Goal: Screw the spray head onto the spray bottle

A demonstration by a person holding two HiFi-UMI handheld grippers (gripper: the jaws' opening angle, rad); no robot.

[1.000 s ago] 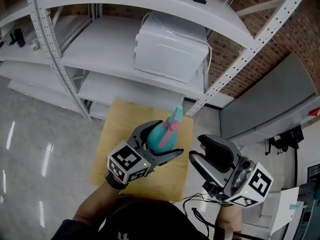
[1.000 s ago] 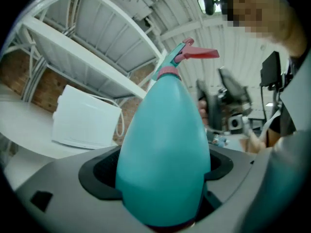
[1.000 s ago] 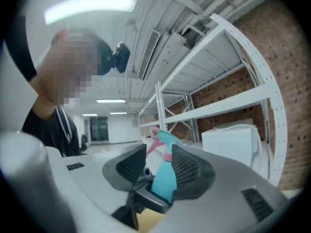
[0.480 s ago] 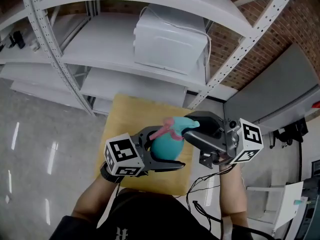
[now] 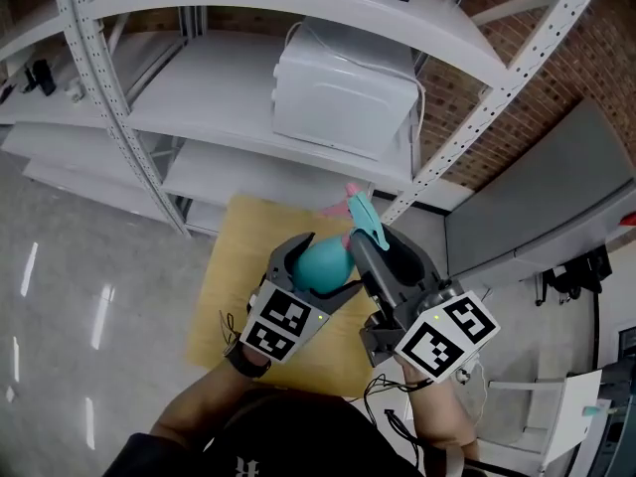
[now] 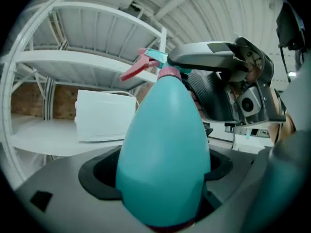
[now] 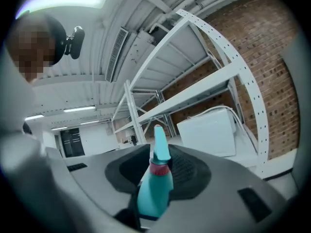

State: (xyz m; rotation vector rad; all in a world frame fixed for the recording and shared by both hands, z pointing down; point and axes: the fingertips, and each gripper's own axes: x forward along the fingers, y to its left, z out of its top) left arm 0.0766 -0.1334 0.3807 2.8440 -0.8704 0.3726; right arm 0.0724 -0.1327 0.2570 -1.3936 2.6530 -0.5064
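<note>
Teal egg-shaped plastic bottle (image 6: 163,149) clamped in our left gripper (image 5: 331,264), we just close our right gripper (image 5: 383,251) onto its pink-triggered spray head (image 5: 363,217); twisting comes next.

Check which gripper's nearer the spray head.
Right. The right gripper has just been closing, with the spray head between its jaws. The left gripper clamps the bottle body below the head.

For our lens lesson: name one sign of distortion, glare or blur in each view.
Head view: shelf uprights bow; glare streaks the floor. Left gripper view: dark fisheye border, spray bottle looms large. Right gripper view: ceiling light blows out white.
</note>
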